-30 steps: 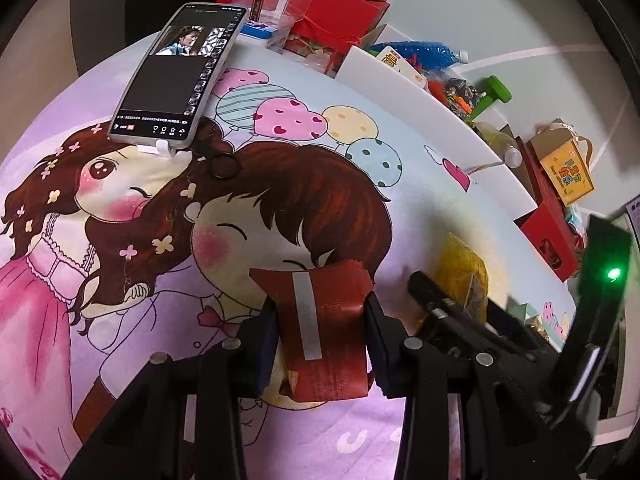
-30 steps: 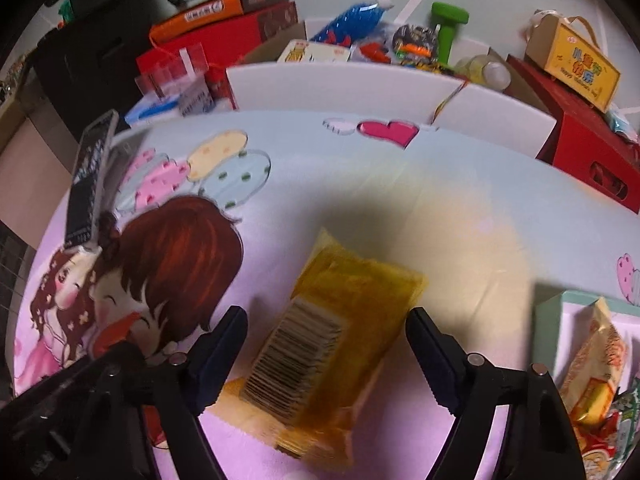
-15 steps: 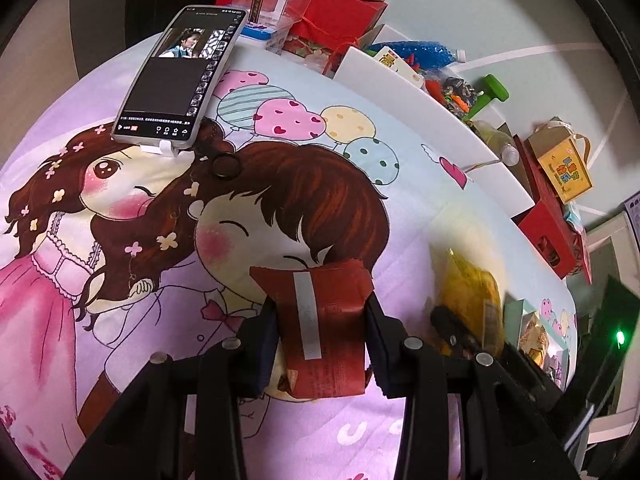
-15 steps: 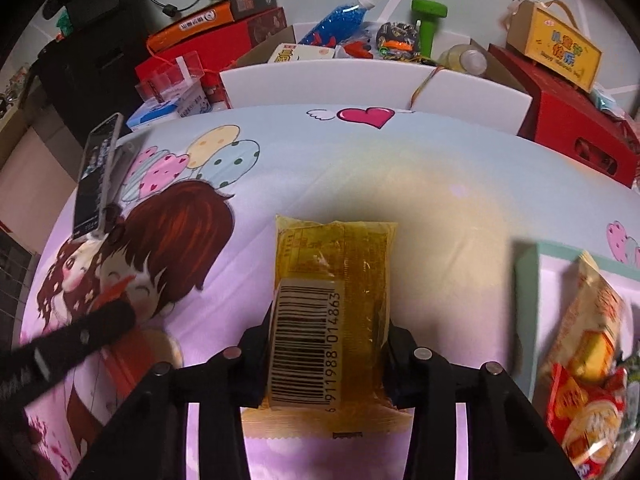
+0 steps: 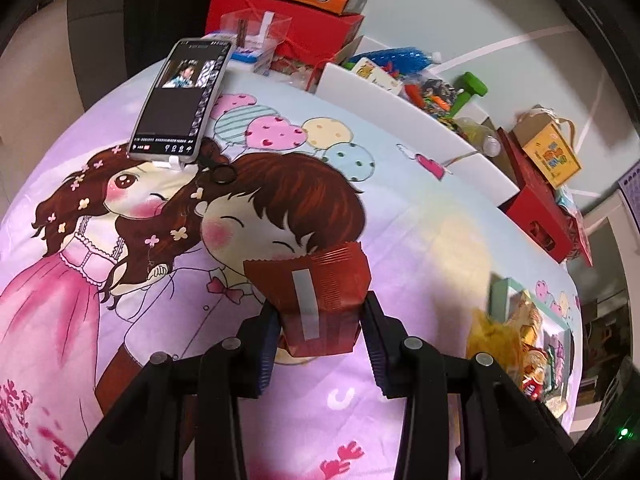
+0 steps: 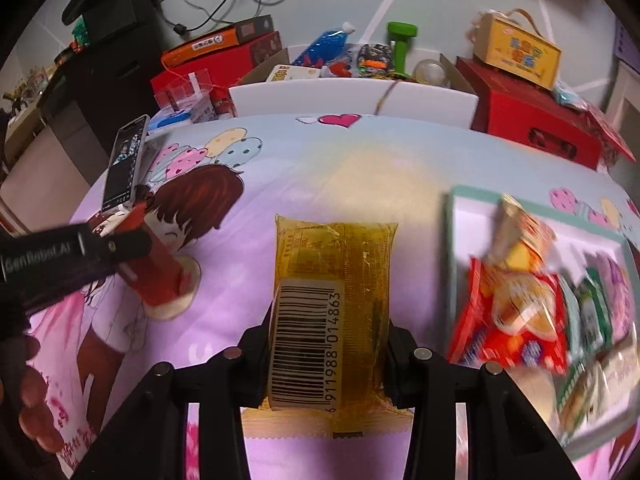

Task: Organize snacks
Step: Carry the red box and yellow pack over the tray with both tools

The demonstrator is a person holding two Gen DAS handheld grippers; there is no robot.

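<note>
My left gripper (image 5: 320, 336) is shut on a dark red snack packet (image 5: 318, 296) with a white strip, held a little above the cartoon-printed cloth. In the right wrist view that same red packet (image 6: 160, 276) and the left gripper show at the left. My right gripper (image 6: 328, 352) is shut on a yellow snack packet (image 6: 340, 264) with a barcode label, lifted off the cloth. A mint-rimmed white tray (image 6: 454, 216) at the right holds several snack packets (image 6: 516, 308). The yellow packet (image 5: 494, 336) appears blurred beside the tray (image 5: 500, 292) in the left wrist view.
A phone (image 5: 182, 98) leans on a stand at the far left of the cloth. A white board (image 6: 352, 98) edges the back, with red boxes (image 6: 536, 124), a yellow carton (image 6: 516, 54), a green dumbbell (image 6: 400, 46) and toys behind it. A hand (image 6: 24, 396) shows at lower left.
The right gripper closed on the yellow packet, lifted it and carried it right toward the tray. The left gripper rose a little with the red packet.
</note>
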